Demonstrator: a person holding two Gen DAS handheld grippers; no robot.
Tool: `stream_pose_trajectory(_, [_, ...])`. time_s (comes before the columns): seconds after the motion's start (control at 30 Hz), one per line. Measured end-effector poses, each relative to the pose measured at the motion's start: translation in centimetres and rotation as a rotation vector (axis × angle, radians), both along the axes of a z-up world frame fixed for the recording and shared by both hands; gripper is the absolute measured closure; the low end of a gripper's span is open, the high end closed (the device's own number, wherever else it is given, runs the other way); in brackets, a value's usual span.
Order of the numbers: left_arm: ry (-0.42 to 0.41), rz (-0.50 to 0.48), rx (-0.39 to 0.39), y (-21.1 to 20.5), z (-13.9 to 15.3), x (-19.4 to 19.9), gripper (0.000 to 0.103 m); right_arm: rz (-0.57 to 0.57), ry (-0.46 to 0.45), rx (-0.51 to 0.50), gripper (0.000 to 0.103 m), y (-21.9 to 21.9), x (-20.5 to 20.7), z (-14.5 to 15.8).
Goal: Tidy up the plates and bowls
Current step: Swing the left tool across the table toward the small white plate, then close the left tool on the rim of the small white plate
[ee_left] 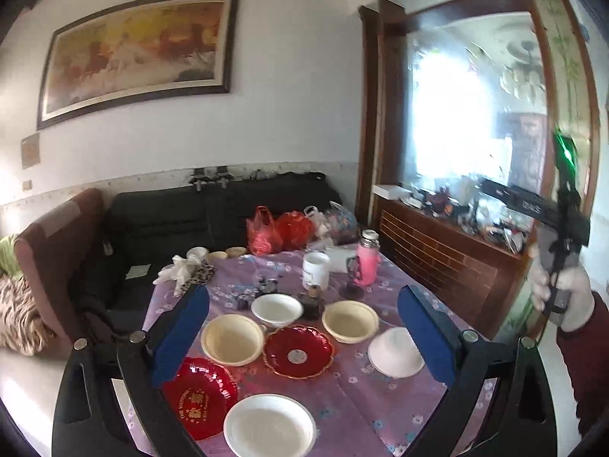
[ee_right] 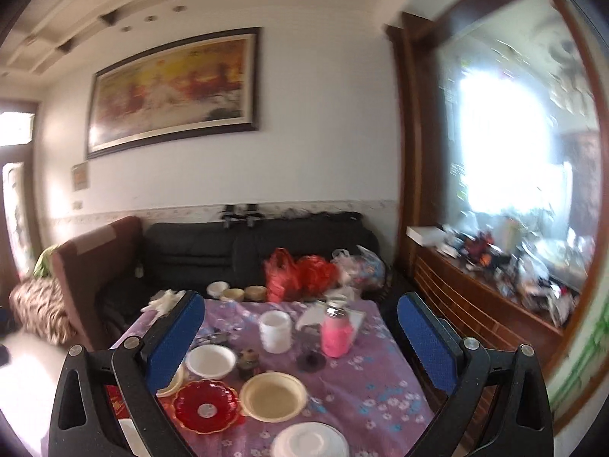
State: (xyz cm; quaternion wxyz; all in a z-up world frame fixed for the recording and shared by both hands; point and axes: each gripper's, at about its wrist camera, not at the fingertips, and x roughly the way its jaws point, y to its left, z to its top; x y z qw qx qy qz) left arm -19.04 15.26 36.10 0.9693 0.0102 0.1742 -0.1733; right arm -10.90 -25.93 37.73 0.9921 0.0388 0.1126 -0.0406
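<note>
Plates and bowls lie on a purple flowered tablecloth (ee_left: 361, 400). In the left wrist view: two red plates (ee_left: 298, 351) (ee_left: 201, 396), two cream bowls (ee_left: 232, 339) (ee_left: 350, 321), a white bowl (ee_left: 276, 309), a white bowl (ee_left: 269, 427) near the front, and an overturned white bowl (ee_left: 396, 351). My left gripper (ee_left: 304, 337) is open and empty above them. My right gripper (ee_right: 300, 342) is open and empty, held high at the right; its body (ee_left: 563, 228) shows in a gloved hand. The right wrist view shows a red plate (ee_right: 207, 405), cream bowl (ee_right: 273, 395) and overturned bowl (ee_right: 310, 440).
A white mug (ee_left: 316, 269), a pink bottle (ee_left: 366, 262), a small dark jar (ee_left: 312, 301) and red plastic bags (ee_left: 278, 233) stand at the table's back. A black sofa (ee_left: 182, 221) lies behind. A wooden cabinet (ee_left: 437, 255) stands right.
</note>
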Motion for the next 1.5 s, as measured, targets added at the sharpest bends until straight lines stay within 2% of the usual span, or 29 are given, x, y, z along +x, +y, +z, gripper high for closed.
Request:
stream_pose_trajectory(0.13, [-0.031, 0.12, 0.009, 2.6, 2.1, -0.8, 0.003, -0.043, 0.006, 0.107, 0.0, -4.1, -0.8, 2.1])
stream_pose_trajectory(0.2, [-0.052, 0.233, 0.062, 4.6, 4.3, -1.3, 0.003, -0.063, -0.005, 0.145, 0.0, -5.9, -1.1, 4.5])
stream_pose_trajectory(0.27, [-0.101, 0.393, 0.153, 6.0, 6.9, -1.5, 0.003, -0.083, -0.02, 0.161, 0.0, -7.2, -1.3, 7.0])
stream_pose_trajectory(0.33, [-0.145, 0.548, 0.224, 7.5, 9.3, -1.3, 0.003, -0.118, -0.028, 0.16, 0.0, -8.1, -1.7, 10.6])
stream_pose_trajectory(0.43, [-0.224, 0.837, 0.349, 10.1, 14.3, -0.4, 0.003, -0.179, -0.048, 0.166, 0.0, -9.4, -2.4, 16.9])
stream_pose_trajectory(0.53, [-0.29, 1.127, 0.551, 11.3, 18.4, 2.2, 0.003, -0.22, -0.049, 0.143, 0.0, -9.0, -1.9, 23.1])
stream_pose_trajectory(0.57, [-0.309, 1.241, 0.647, 11.5, 19.4, 3.7, 0.003, -0.24, -0.055, 0.124, 0.0, -8.5, -1.5, 25.0])
stream_pose_trajectory(0.63, [-0.324, 1.321, 0.713, 11.3, 19.8, 5.6, 0.003, -0.252, -0.058, 0.088, 0.0, -7.2, -0.4, 27.0])
stream_pose_trajectory(0.67, [-0.313, 1.323, 0.713, 11.2, 19.5, 6.8, 0.002, -0.246, -0.06, 0.078, 0.0, -6.3, 0.5, 27.5])
stream_pose_trajectory(0.7, [-0.281, 1.26, 0.656, 10.8, 18.6, 8.1, 0.002, -0.214, -0.062, 0.082, 0.0, -5.2, 1.5, 27.1])
stream_pose_trajectory(0.73, [-0.253, 1.195, 0.606, 10.5, 17.7, 9.0, 0.001, -0.173, -0.053, 0.096, 0.0, -4.4, 2.6, 26.1])
stream_pose_trajectory(0.77, [-0.208, 1.091, 0.536, 10.2, 16.3, 10.3, 0.0, -0.127, -0.033, 0.11, 0.0, -3.6, 3.8, 24.7])
stream_pose_trajectory(0.8, [-0.132, 0.949, 0.456, 9.4, 14.2, 12.2, 0.0, -0.044, 0.017, 0.124, 0.0, -2.3, 6.0, 22.1])
stream_pose_trajectory(0.87, [0.009, 0.75, 0.342, 8.2, 10.3, 16.0, 0.0, 0.048, 0.108, 0.114, 0.0, -0.2, 9.4, 17.4])
stream_pose_trajectory(0.9, [0.084, 0.65, 0.274, 7.4, 7.6, 18.4, 0.0, 0.102, 0.179, 0.087, 0.0, 1.6, 11.9, 13.9])
stream_pose_trajectory(0.97, [0.206, 0.519, 0.169, 5.9, 2.2, 23.1, 0.0, 0.167, 0.284, 0.061, 0.0, 3.9, 15.4, 7.9])
stream_pose_trajectory(1.03, [0.296, 0.44, 0.11, 4.6, -1.9, 26.4, 0.0, 0.247, 0.411, 0.085, 0.0, 6.2, 19.0, 0.7])
stream_pose_trajectory(1.07, [0.357, 0.379, 0.079, 3.6, -5.1, 29.1, 0.004, 0.279, 0.463, 0.106, 0.001, 7.0, 20.3, -2.4])
stream_pose_trajectory(1.1, [0.393, 0.344, 0.063, 3.0, -7.0, 30.7, 0.009, 0.312, 0.526, 0.137, 0.002, 7.9, 22.0, -6.1])
stream_pose_trajectory(1.13, [0.432, 0.312, 0.047, 2.8, -8.8, 32.4, 0.02, 0.335, 0.575, 0.158, 0.003, 8.6, 23.2, -8.7])
stream_pose_trajectory(1.17, [0.496, 0.27, 0.019, 2.1, -11.2, 34.2, 0.024, 0.355, 0.616, 0.177, 0.005, 9.1, 24.3, -11.1])
stream_pose_trajectory(1.23, [0.58, 0.231, -0.045, 1.6, -14.4, 35.3, 0.024, 0.406, 0.684, 0.245, 0.012, 10.2, 26.2, -15.9])
stream_pose_trajectory(1.27, [0.612, 0.229, -0.074, 1.1, -15.9, 36.5, 0.024, 0.427, 0.709, 0.273, 0.015, 10.7, 27.0, -17.4])
stream_pose_trajectory(1.37, [0.708, 0.205, -0.14, -0.3, -19.8, 40.4, 0.024, 0.467, 0.759, 0.307, 0.015, 12.5, 29.2, -21.3])
stream_pose_trajectory(1.5, [0.787, 0.199, -0.145, -1.6, -23.7, 43.0, 0.024, 0.458, 0.806, 0.332, 0.015, 14.1, 31.9, -25.2])
